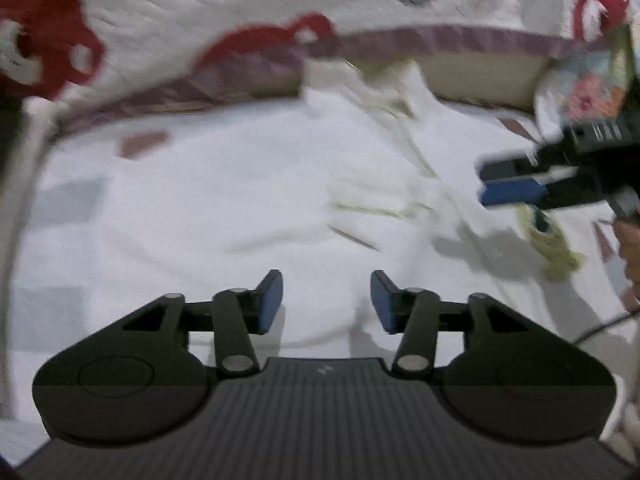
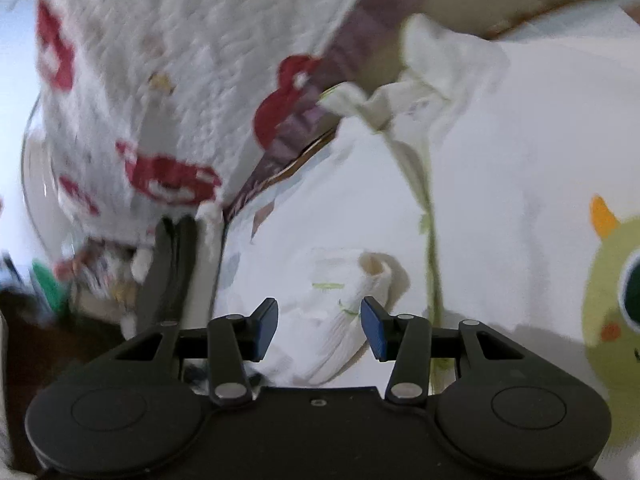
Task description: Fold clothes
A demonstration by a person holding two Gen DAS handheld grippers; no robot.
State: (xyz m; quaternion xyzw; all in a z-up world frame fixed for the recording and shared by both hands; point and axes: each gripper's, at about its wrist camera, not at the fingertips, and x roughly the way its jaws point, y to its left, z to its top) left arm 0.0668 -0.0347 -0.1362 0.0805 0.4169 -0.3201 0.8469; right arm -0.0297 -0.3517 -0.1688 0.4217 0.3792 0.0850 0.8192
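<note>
While both my jaws stand open and empty, the white garment (image 1: 248, 200) ahead lies rumpled, folding barely begun.

A white quilted blanket (image 1: 168, 4) with red cartoon prints fills the top of the left wrist frame, edged below by a purple striped band (image 1: 440, 36). In the right wrist frame's lower left lies blurred clutter (image 2: 92, 276). Light is soft and even.

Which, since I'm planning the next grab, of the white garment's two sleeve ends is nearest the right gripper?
The rolled ribbed white cuff, lying just ahead of the open right gripper, in line with its gap; the crumpled white sleeve end lies much farther away.
</note>
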